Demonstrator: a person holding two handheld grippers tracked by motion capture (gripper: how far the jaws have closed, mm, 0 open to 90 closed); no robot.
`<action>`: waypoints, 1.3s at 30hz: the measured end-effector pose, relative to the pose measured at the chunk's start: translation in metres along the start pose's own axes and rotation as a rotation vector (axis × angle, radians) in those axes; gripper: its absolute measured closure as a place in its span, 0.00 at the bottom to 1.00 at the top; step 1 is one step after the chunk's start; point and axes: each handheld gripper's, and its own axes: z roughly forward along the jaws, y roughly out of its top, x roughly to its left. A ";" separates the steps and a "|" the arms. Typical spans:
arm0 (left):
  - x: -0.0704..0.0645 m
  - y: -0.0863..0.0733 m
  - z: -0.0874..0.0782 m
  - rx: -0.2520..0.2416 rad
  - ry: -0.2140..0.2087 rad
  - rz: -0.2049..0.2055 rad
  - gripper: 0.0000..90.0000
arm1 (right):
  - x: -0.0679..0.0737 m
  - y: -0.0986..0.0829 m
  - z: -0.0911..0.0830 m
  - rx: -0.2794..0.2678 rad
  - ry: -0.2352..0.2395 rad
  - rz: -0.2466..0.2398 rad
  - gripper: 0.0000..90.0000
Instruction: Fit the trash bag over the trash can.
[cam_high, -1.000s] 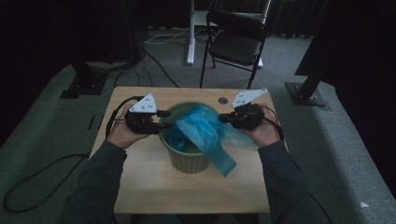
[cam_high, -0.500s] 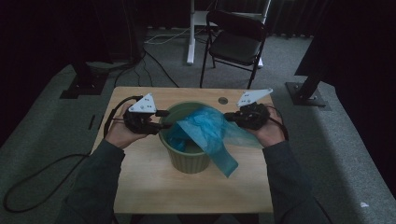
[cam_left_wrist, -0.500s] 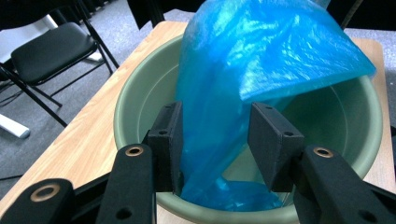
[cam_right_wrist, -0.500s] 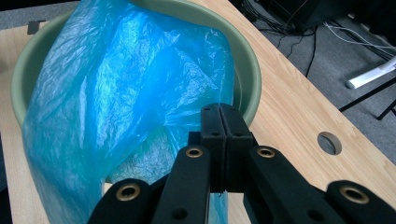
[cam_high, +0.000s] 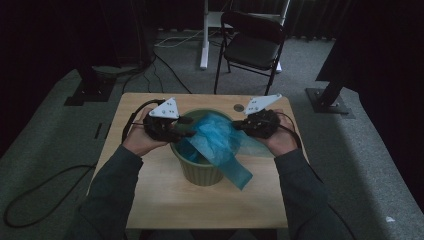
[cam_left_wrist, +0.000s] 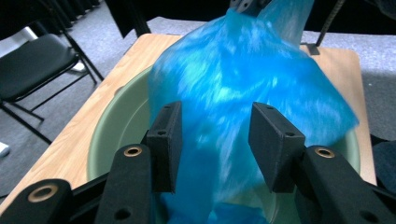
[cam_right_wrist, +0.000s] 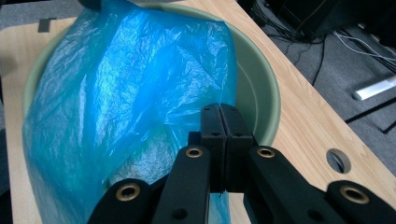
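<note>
A pale green bucket (cam_high: 200, 172) stands mid-table, with a thin blue plastic bag (cam_high: 220, 140) lying across its mouth and one end hanging down its front right side. My right gripper (cam_high: 241, 125) is at the bucket's right rim, shut on the bag's edge; its jaws are pressed together (cam_right_wrist: 219, 112) over the bag (cam_right_wrist: 130, 70) and the bucket (cam_right_wrist: 261, 93). My left gripper (cam_high: 187, 127) hovers at the left rim, open. Its jaws (cam_left_wrist: 215, 121) stand apart in front of the blurred bag (cam_left_wrist: 233, 70), not clamping it, above the bucket (cam_left_wrist: 116, 116).
The wooden table (cam_high: 165, 200) has a small round hole (cam_high: 239, 107) near its far edge. A black folding chair (cam_high: 250, 45) stands behind the table. Cables and dark stand bases lie on the grey floor around it.
The bag has been drawn out flatter toward the right gripper. The left gripper has edged slightly in toward the bag. The bucket has stayed put.
</note>
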 end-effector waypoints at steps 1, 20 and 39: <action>0.000 0.003 0.002 -0.002 -0.004 0.000 0.60 | 0.001 0.002 0.000 0.000 -0.001 -0.004 0.99; -0.004 0.010 0.030 0.077 0.016 0.027 0.99 | 0.008 0.009 -0.005 -0.034 0.011 -0.032 0.90; -0.001 0.004 0.023 0.054 0.035 0.005 0.99 | 0.013 -0.008 -0.002 0.005 -0.023 -0.036 0.85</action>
